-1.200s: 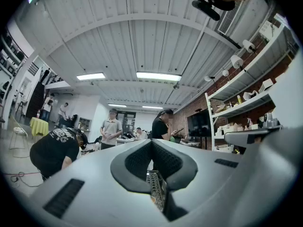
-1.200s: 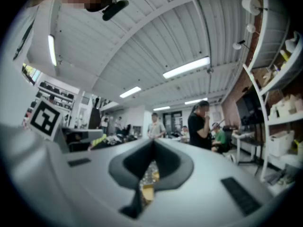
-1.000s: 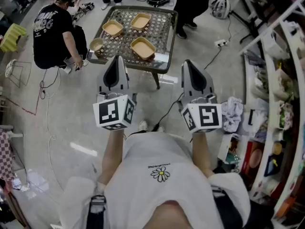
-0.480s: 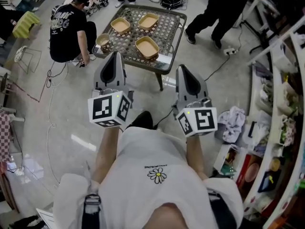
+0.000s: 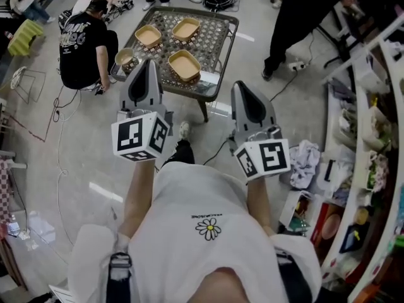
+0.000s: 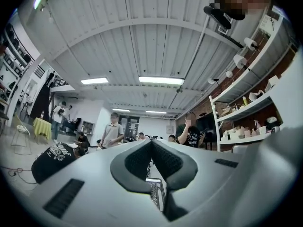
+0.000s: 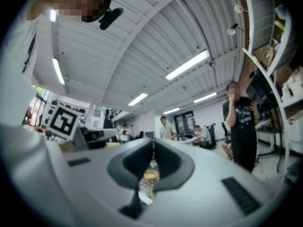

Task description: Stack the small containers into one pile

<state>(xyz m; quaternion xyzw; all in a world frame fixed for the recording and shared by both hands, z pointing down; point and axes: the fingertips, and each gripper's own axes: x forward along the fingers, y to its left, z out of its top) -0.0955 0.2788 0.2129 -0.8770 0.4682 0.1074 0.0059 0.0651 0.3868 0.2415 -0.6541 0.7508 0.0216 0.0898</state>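
Three tan rectangular containers [image 5: 148, 35] [image 5: 186, 28] [image 5: 184, 65] and one small round cup [image 5: 125, 57] lie spread on a metal mesh table [image 5: 218, 40] ahead of me on the floor. I hold both grippers up in front of my chest, short of the table. The left gripper [image 5: 149, 64] is shut and empty, its tip over the table's near left edge in the head view. To the right of the table, the right gripper [image 5: 240, 86] is also shut with nothing in it. In the right gripper view a tan container [image 7: 150, 175] shows below the shut jaws.
A person in a black shirt [image 5: 79, 43] crouches at the table's left side. Another person in black [image 5: 297, 17] stands beyond its right corner. Cluttered shelves [image 5: 379, 137] run down the right. Cables [image 5: 60, 131] and a white cloth [image 5: 307, 153] lie on the floor.
I have stepped nearer the table; the left gripper's tip now overlaps its front edge. The standing person in black has walked to the right. Both grippers stay shut.
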